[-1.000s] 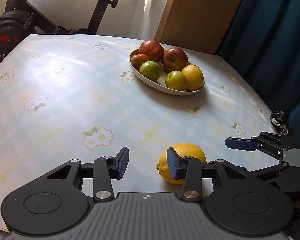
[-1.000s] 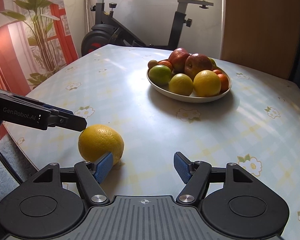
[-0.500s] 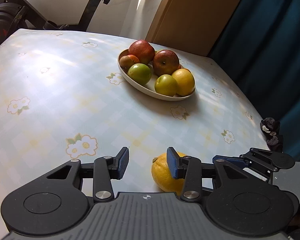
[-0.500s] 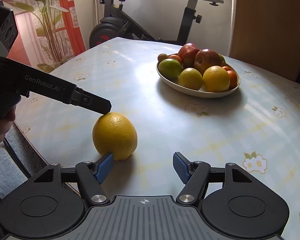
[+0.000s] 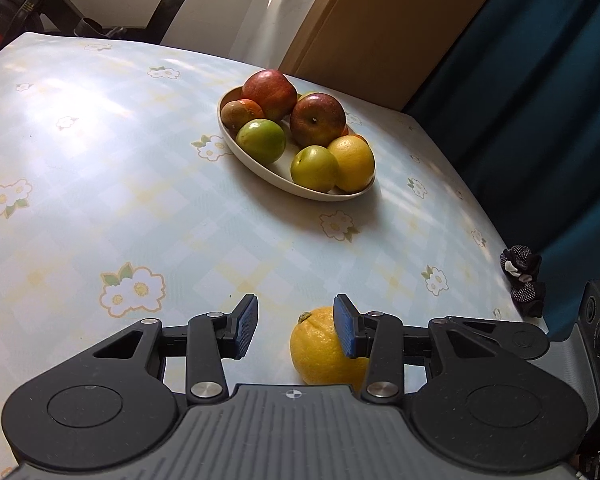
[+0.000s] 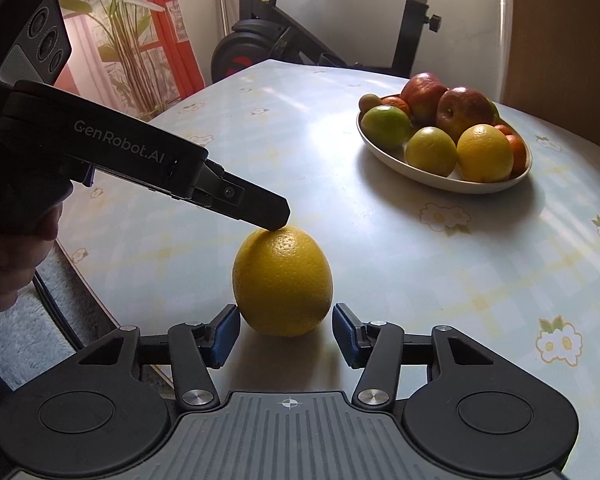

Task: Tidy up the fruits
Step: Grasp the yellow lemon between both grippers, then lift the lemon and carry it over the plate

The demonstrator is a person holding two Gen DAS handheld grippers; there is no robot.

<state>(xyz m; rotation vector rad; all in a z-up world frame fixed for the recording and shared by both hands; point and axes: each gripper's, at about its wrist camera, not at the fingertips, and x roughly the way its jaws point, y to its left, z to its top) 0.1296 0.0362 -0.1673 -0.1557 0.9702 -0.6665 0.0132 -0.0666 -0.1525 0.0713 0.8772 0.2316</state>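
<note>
The right hand-held gripper (image 6: 284, 334) has closed in on the lemon (image 6: 283, 282): formerly off beside its left finger, the fruit now sits between both open fingers. The left hand-held gripper (image 5: 296, 326) has shifted; its tip now touches the lemon's top.

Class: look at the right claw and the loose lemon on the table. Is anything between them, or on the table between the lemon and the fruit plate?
Nothing visible. The lemon sits between the right claw's open fingers; only bare tablecloth lies before the plate. The left claw touches the lemon's top.
</note>
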